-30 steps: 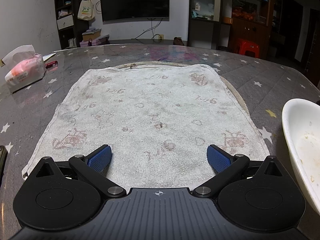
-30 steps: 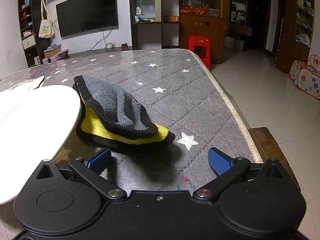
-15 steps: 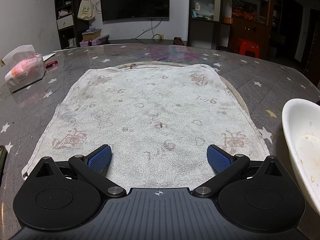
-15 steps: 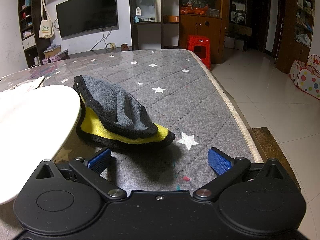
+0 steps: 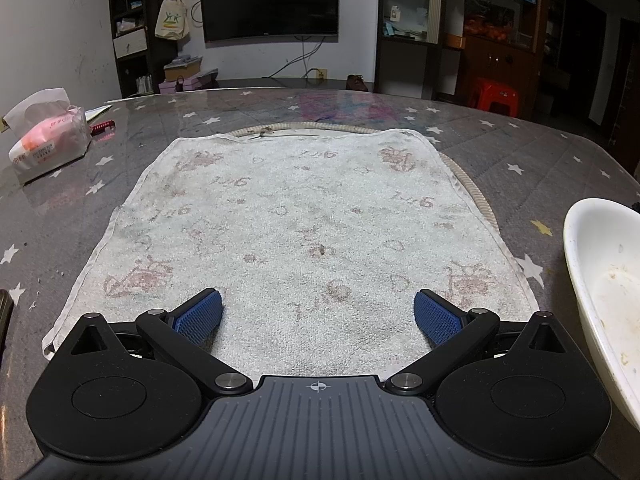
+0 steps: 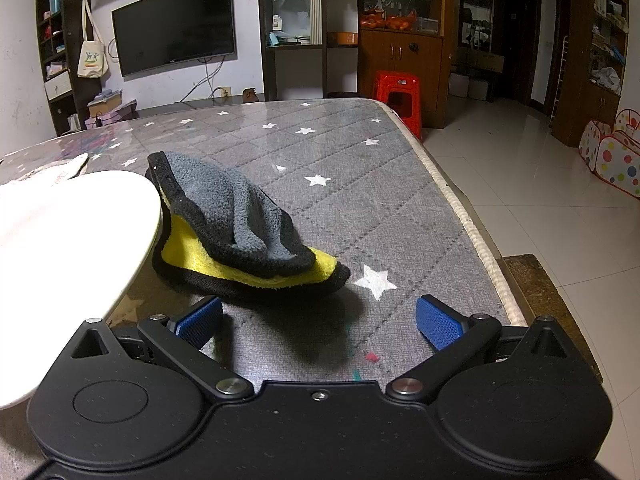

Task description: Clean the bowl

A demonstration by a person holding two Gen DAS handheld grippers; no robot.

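Observation:
A white bowl [image 5: 600,280] with food smears inside stands at the right edge of the left wrist view; its pale outer side [image 6: 68,248] fills the left of the right wrist view. A crumpled grey and yellow cloth [image 6: 236,232] lies on the table just right of the bowl. My right gripper [image 6: 320,318] is open, its blue pads low over the table just short of the cloth. My left gripper [image 5: 318,314] is open and empty over the near edge of a stained white towel [image 5: 296,224], left of the bowl.
The grey star-patterned table [image 6: 360,184] ends close on the right, with tiled floor beyond. A pack of tissues [image 5: 48,144] lies at the far left. A red stool [image 6: 398,92], cabinets and a wall television stand behind the table.

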